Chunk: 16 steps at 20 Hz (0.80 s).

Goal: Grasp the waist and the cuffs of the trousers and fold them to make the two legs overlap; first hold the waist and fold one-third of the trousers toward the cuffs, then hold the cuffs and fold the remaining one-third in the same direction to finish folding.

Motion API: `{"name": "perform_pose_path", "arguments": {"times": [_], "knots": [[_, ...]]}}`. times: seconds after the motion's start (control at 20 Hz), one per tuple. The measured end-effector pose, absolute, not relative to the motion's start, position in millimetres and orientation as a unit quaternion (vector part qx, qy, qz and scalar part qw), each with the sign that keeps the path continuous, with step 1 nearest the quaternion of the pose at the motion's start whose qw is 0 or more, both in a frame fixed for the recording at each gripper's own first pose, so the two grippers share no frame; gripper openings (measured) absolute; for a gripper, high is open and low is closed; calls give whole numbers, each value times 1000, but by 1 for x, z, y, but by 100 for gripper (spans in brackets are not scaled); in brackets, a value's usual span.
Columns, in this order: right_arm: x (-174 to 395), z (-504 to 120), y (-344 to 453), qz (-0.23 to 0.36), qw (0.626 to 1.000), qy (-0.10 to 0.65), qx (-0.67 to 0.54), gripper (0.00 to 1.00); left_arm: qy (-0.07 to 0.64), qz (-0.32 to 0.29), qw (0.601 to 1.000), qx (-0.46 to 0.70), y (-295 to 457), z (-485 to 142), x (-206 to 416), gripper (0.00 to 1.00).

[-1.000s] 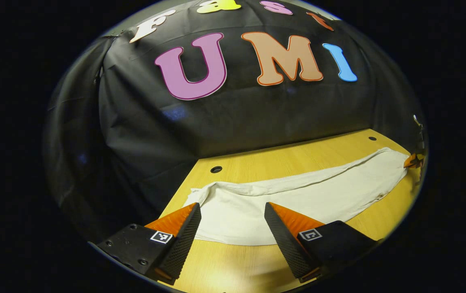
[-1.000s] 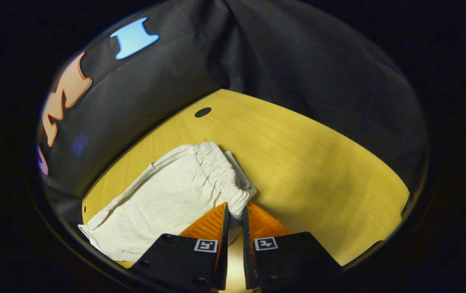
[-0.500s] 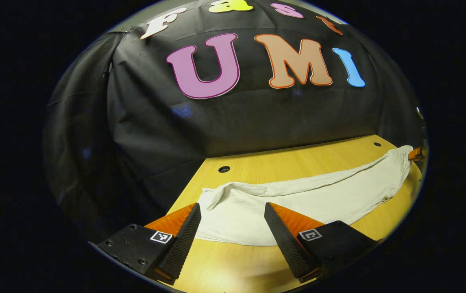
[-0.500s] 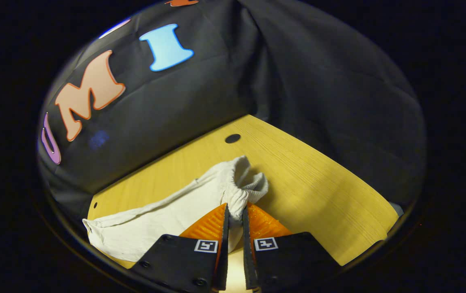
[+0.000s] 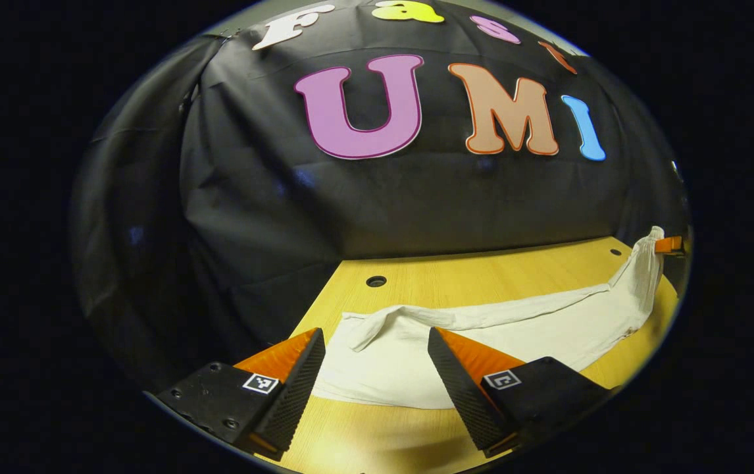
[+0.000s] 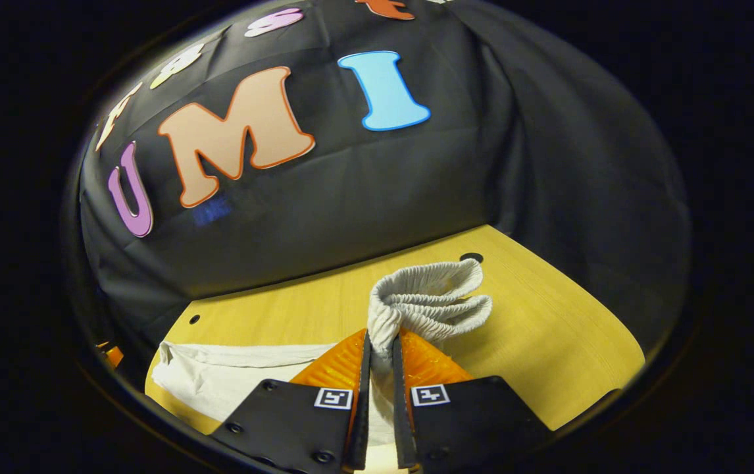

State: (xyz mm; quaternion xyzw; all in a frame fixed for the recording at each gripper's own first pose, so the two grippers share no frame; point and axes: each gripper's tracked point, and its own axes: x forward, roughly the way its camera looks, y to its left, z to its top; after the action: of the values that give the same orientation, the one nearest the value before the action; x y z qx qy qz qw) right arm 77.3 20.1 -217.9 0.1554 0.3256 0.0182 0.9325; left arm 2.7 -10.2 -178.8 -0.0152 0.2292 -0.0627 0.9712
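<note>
I am looking at cream-white trousers [image 5: 482,336] lying on a yellow wood-grain table [image 5: 482,276]. Their ribbed, gathered waistband [image 6: 433,306] is showing off-white, and black round holes [image 5: 376,281] are dotting the yellow tabletop.

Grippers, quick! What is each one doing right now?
Left gripper: open, holding nothing, over the trousers' cuff end.
Right gripper: closed on the trousers' waist, lifting it.

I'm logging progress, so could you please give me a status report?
Right tongs shut on trousers' waist, lifted off table. Left tongs open over cuffs. Nothing in the way.
</note>
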Motion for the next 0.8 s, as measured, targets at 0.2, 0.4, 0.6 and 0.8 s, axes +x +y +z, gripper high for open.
{"name": "perform_pose_path", "arguments": {"times": [0.2, 0.4, 0.6, 0.8], "knots": [[77, -204, 65, 51, 936, 320, 138, 18, 225, -55, 972, -30, 7, -186, 10, 96], [75, -196, 118, 89, 937, 316, 118, 19, 228, -48, 972, -29, 26, -195, 18, 96], [68, -201, 163, 121, 933, 323, 102, 19, 231, -51, 971, -30, 36, -201, 22, 96], [51, -225, 199, 148, 923, 347, 81, 18, 240, -52, 969, -35, 48, -217, 23, 92]]}}
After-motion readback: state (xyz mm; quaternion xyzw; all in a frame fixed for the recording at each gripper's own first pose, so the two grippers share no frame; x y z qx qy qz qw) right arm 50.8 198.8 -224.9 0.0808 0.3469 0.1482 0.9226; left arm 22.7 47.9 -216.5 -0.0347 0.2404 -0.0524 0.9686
